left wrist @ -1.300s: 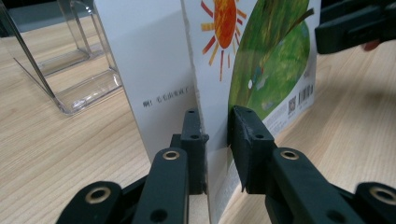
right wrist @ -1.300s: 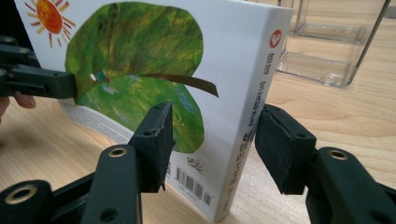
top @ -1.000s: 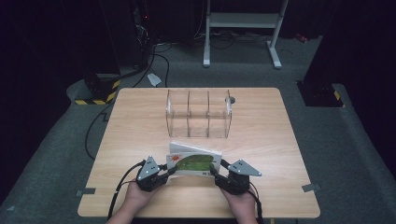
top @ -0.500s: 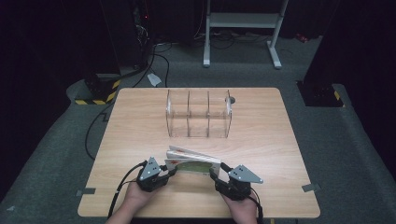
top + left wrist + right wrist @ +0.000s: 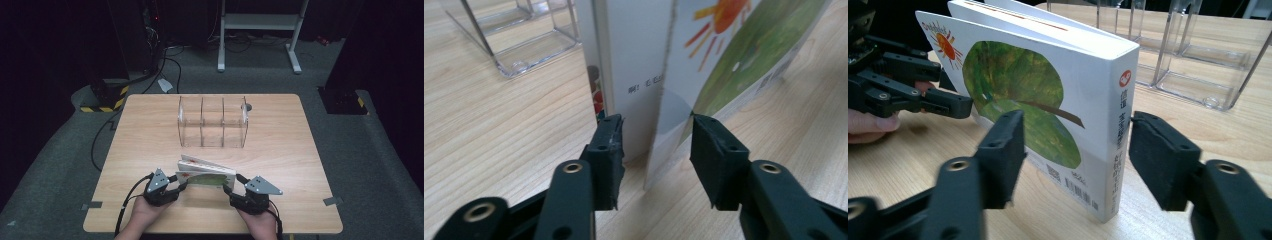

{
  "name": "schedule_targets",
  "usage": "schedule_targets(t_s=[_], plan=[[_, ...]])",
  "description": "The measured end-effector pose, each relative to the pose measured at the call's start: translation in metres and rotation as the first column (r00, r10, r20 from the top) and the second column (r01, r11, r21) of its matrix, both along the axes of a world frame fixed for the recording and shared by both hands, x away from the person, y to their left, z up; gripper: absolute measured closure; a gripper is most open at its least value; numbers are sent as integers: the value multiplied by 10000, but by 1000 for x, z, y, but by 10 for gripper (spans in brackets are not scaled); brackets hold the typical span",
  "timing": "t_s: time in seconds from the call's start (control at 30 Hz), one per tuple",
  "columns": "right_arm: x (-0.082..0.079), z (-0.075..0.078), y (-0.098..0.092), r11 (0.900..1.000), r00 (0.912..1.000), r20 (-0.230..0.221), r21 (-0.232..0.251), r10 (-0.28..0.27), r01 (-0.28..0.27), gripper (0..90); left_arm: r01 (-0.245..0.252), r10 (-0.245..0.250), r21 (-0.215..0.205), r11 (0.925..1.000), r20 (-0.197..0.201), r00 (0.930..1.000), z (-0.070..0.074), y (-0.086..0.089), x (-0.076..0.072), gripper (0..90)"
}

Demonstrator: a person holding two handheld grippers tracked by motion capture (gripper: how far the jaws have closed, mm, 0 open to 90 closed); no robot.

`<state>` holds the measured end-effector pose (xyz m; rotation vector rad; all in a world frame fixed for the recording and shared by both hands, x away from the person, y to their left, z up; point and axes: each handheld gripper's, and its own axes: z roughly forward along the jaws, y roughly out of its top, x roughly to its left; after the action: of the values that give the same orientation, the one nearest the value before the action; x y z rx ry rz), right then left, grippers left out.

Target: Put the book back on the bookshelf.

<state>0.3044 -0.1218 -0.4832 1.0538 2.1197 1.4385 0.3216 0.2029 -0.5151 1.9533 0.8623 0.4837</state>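
Books (image 5: 206, 175): 1
Grippers: 2, left (image 5: 181, 185), right (image 5: 233, 190)
Clear racks (image 5: 212, 121): 1
Rack compartments: 3
Tables (image 5: 150, 130): 1
Hands: 2

- Book (image 5: 1018, 95) between the right gripper's fingers (image 5: 1003, 150): glossy, smooth card cover.
- Table (image 5: 150, 130): pale, matt wood grain.
- Organizer (image 5: 212, 122) beyond the fingers: clear, shiny plastic.
- Finger pads: matt black, slightly rough.

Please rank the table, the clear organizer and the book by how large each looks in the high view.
1. Table
2. Clear organizer
3. Book, though it stands tilted on its edge, so its full cover isn't facing the camera.
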Motion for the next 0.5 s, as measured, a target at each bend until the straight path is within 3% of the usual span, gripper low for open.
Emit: schedule_targets(t_s=[0.27,0.4,0.5], plan=[[19,3,5,9980,9980,113,28,629,-629,289,-280,281,119,9995,-118,9995,-3,9,-1,514],[25,8,10,9966,9950,570,-79,822,-819,338,-506,509,179,9986,-142,9986,-4,19,-3,502],[28,9,12,9957,9935,672,-108,921,-916,373,-809,809,14,9967,-289,9963,-4,28,-2,497]])
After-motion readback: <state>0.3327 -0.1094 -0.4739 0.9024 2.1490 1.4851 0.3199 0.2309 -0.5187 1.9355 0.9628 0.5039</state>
